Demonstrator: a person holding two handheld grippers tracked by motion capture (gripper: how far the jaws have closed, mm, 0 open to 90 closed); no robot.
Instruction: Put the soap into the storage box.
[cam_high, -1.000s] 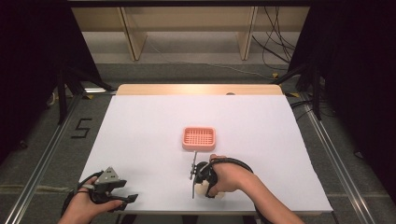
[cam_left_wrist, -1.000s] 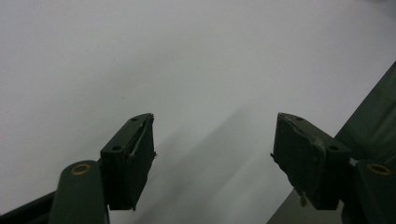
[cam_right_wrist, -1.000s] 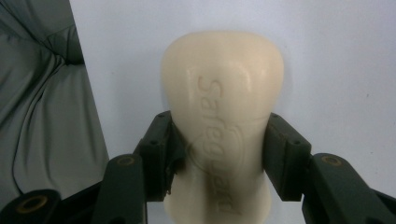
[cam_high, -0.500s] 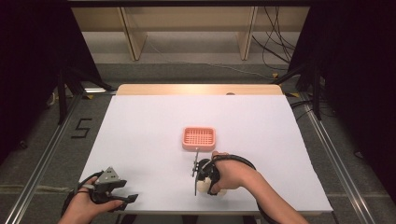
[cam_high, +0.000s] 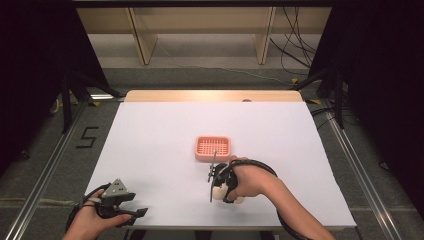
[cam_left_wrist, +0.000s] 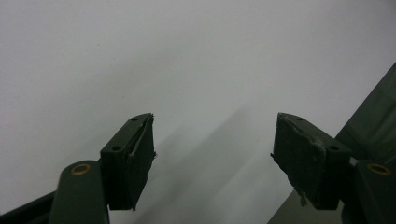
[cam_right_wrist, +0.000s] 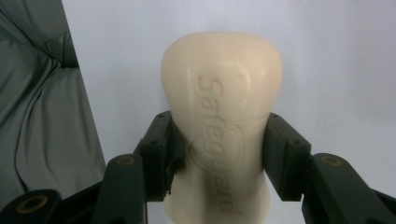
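Note:
A cream bar of soap (cam_right_wrist: 222, 93), stamped with a brand name, sits between the pads of my right gripper (cam_right_wrist: 220, 128), which is shut on it. In the high view the right gripper (cam_high: 219, 186) is just in front of a pink slotted soap dish (cam_high: 213, 148) at the table's middle, with a bit of the soap (cam_high: 239, 200) showing under the hand. My left gripper (cam_high: 135, 205) rests near the front left corner of the table. Its jaws stand wide apart over bare white surface, with nothing between them (cam_left_wrist: 212, 140).
The white table (cam_high: 150, 135) has a wooden strip along its far edge. Its front edge runs close by the left gripper. Beyond the table are wooden shelf legs (cam_high: 140, 35) and cables (cam_high: 295, 55) on the floor.
The right hand has crept a little farther from me, toward the pink dish, still holding the soap. The left hand has not moved.

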